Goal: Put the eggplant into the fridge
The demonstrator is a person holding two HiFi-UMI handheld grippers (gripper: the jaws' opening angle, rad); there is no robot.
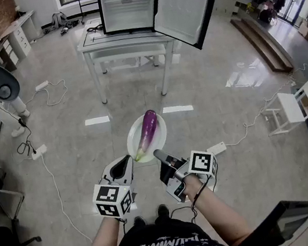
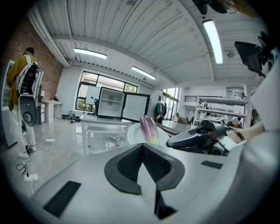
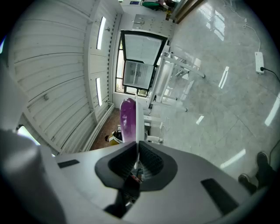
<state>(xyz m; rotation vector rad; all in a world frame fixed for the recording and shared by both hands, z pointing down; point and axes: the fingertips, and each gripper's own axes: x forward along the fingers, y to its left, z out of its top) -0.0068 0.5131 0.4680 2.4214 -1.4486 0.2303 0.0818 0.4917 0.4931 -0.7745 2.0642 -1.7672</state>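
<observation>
**Eggplant rides a plate pinched from both sides, fridge open ahead**

Low in the head view, the left tongs are pressed onto the near-left rim of a white plate. The right tongs pinch the near-right rim. The right gripper view shows that rim edge-on, as a thin white line running between the pads.

The eggplant lies lengthwise on the plate at the centre of the frame, above bare floor. Its greenish stem end is toward the person and its purple end points away. It looks smooth-skinned, firm and fairly light, so it could probably roll or slide if the plate tips. Keeping the plate level likely matters more than squeeze. If it is taken directly, a hold across the thick middle seems safest.

At the top of the frame the fridge stands on a desk, well apart from the plate. Its door is swung open to the right.
</observation>
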